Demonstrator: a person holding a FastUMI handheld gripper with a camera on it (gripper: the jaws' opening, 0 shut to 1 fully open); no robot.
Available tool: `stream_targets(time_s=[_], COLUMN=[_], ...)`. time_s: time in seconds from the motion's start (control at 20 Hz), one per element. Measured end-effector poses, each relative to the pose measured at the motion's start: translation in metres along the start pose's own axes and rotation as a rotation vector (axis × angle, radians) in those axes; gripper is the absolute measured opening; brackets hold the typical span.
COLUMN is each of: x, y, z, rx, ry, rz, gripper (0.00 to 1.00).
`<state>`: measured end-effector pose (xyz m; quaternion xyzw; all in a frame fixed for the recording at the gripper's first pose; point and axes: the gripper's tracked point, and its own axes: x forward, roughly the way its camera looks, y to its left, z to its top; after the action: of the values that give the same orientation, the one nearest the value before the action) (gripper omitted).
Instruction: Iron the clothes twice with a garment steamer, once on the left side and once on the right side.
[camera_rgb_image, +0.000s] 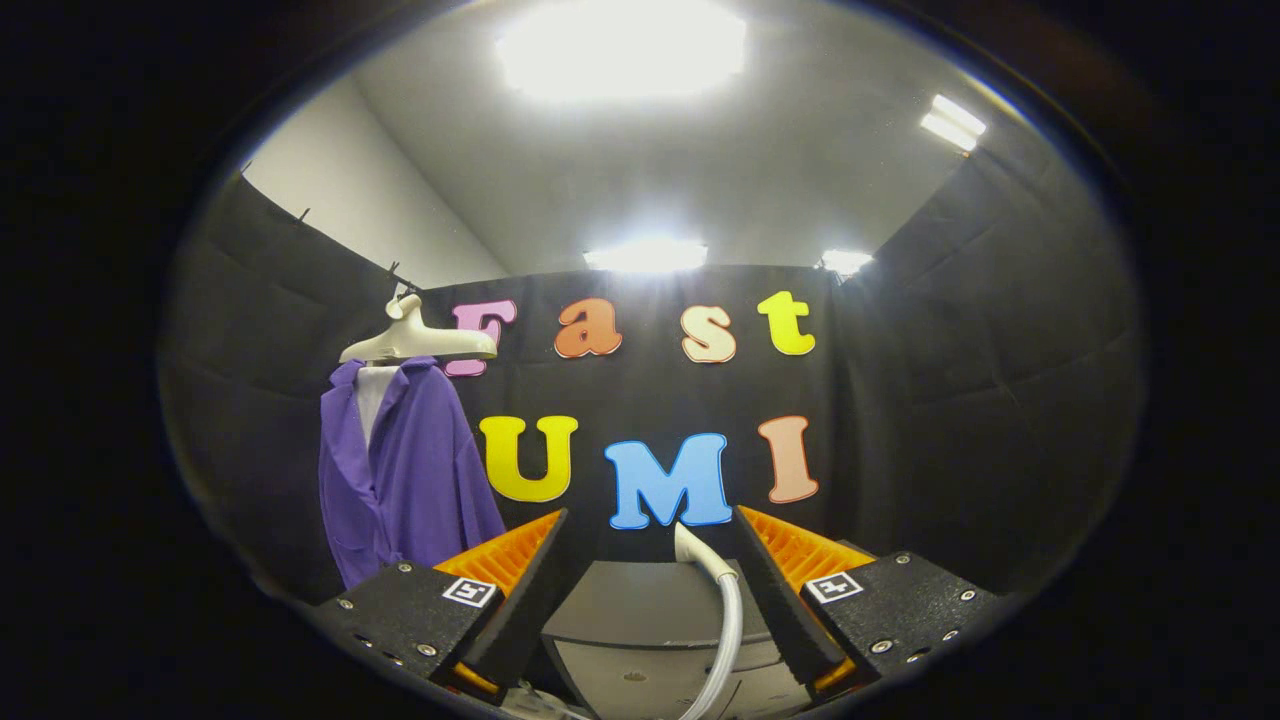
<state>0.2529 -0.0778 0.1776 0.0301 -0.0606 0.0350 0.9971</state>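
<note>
A purple shirt (405, 480) hangs on a pale plastic hanger (415, 342) against the booth's black wall, well beyond my left finger and off to the left of it. My gripper (650, 530) is open, its two fingers spread wide with nothing pressed between them. In the gap between the fingers rises the white curved neck and hose of the garment steamer (715, 590), closer to the right finger and touching neither. Behind the hose sits the steamer's grey body (640, 610).
Black cloth walls close the booth ahead and on both sides. Bright ceiling lights shine overhead. A white wall shows above the cloth at the upper left.
</note>
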Motion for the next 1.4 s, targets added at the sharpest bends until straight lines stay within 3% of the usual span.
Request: stream_targets(time_s=[0.6,0.9,1.4], x=[0.162,0.235,0.284], y=[-0.062,-0.072,-0.09], z=[-0.043,-0.108,-0.217], rx=[0.187,0.238,0.353], ry=[0.166,0.34,0.649], rz=[0.034,0.044,0.076], gripper=[0.95,0.95,0.95])
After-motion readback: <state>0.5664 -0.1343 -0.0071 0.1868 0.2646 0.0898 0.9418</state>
